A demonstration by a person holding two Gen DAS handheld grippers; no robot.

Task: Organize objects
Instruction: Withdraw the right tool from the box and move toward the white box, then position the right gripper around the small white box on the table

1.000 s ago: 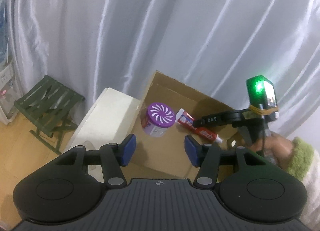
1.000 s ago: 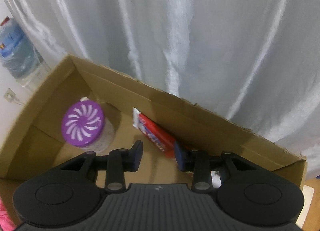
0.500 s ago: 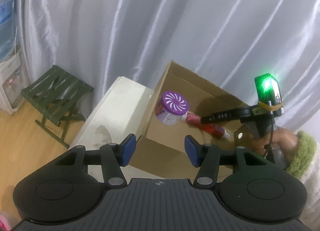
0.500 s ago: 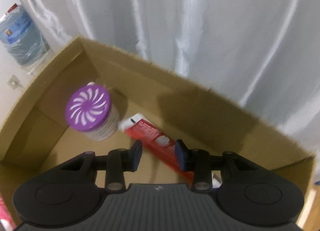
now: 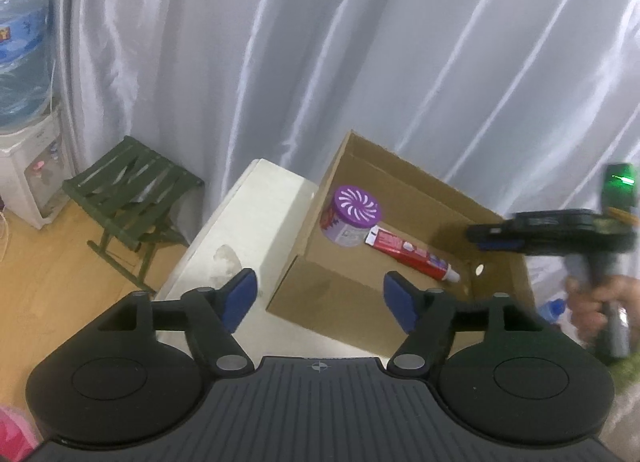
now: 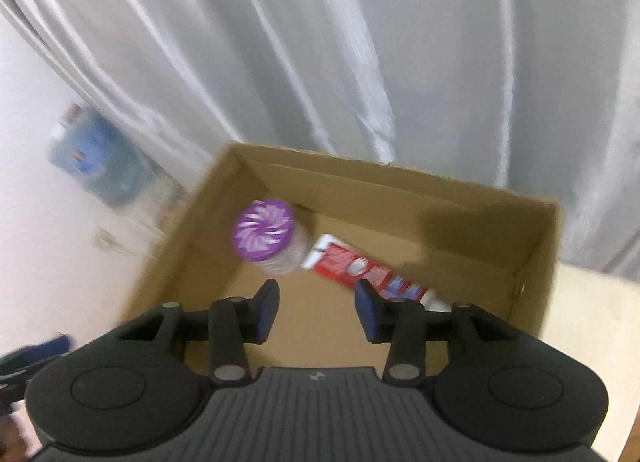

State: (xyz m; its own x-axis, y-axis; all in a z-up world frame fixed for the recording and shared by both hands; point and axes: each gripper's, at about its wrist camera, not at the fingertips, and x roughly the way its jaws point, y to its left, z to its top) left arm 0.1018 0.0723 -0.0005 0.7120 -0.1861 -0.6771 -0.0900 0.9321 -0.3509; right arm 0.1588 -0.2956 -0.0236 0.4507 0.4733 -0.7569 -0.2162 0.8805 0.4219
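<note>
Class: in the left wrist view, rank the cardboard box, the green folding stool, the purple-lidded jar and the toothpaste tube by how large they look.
1. cardboard box
2. green folding stool, though it stands farther off, so the gap is unsure
3. and 4. toothpaste tube and purple-lidded jar: longer against bulkier, too close to rank.

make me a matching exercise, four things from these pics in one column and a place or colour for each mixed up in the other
Things:
1. air freshener lid
2. toothpaste tube
3. folding stool
4. water bottle

Descriptions:
A. green, on the wooden floor
B. red, lying flat in the cardboard box
C. blue, on a white dispenser
D. purple with a white swirl

Pairs: 1-D, 2-B, 3-A, 4-C
</note>
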